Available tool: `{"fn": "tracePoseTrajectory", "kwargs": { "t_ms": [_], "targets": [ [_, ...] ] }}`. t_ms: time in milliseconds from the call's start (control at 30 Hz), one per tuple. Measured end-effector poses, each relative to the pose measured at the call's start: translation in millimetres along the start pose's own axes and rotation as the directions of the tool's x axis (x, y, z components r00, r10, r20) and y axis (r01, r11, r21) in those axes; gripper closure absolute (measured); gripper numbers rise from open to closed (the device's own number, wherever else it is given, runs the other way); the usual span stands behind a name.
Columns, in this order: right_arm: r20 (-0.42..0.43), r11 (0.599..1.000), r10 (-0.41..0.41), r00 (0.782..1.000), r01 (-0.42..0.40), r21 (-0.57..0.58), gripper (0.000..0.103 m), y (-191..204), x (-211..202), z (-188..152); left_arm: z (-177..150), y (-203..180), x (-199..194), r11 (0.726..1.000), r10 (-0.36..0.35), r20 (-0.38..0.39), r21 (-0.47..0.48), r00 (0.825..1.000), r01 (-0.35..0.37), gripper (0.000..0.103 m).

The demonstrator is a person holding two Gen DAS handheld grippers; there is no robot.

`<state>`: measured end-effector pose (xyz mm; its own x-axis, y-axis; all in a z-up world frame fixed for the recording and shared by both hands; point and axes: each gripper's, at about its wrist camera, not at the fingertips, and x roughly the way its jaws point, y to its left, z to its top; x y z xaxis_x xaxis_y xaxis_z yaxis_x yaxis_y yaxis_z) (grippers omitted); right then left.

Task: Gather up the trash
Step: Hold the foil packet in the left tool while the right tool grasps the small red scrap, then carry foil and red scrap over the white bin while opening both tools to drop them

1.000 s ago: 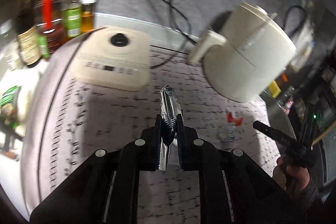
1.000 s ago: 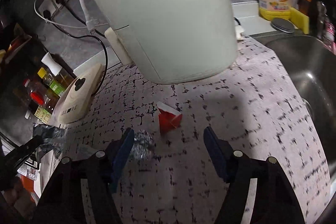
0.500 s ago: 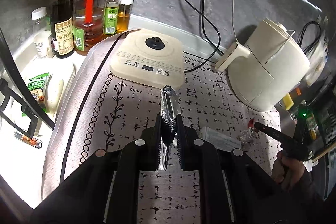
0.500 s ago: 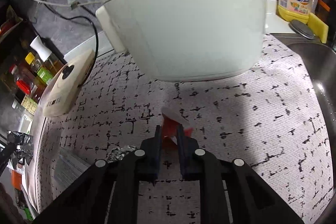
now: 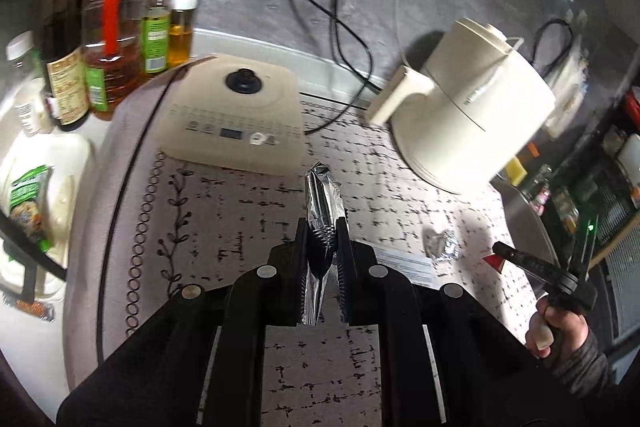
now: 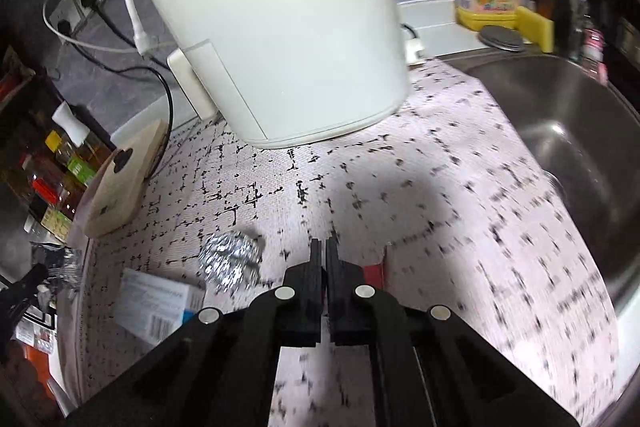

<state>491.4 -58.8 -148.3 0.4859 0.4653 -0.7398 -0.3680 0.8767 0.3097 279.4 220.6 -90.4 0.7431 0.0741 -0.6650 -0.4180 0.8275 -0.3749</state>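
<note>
L gripper (image 5: 322,227) is pinched shut on a silver foil wrapper (image 5: 320,195). The wrapper sticks up out of the tips and hangs a bit below them, up off the mat (image 5: 224,211). So that bit of trash is picked up.

R gripper (image 6: 323,247) has its tips squeezed nearly flat together. In the L cam a small red scrap (image 5: 493,261) sits right at its tip, and in the R cam a bit of red (image 6: 374,273) peeks out just right of the tips. It looks like the red scrap is pinched, but the R cam hides most of it, so not 100% sure.

Still on the mat: a crumpled foil ball (image 6: 230,261) just left of the R gripper, and a flat paper box w/ a barcode (image 6: 160,301) nearer and more to the left, close to the ball.

No bin shows in either cam. So I'd say about half done: two bits in the grippers, two left, and nothing dropped in a bin yet.

The big white pot (image 6: 272,27) stands at the far side, w/ the sink (image 6: 568,131) to the right.
</note>
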Motion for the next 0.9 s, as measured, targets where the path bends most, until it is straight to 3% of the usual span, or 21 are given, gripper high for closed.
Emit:
{"fn": "tracePoseTrajectory", "kwargs": {
  "t_ms": [400,900],
  "targets": [
    [0.032,0.993,-0.098,0.995,0.095,0.076,0.100,-3.5,-62.4,-57.5,-13.5,-9.8,26.6,0.982,-0.161,-0.101,0.084,0.982,0.169,0.090],
    [0.092,0.994,-0.068,0.993,0.059,0.097,0.100,0.8,-101.7,-70.0,-26.9,-12.2,24.9,0.974,-0.197,-0.122,0.086,0.973,0.209,0.090]
  ]
}}
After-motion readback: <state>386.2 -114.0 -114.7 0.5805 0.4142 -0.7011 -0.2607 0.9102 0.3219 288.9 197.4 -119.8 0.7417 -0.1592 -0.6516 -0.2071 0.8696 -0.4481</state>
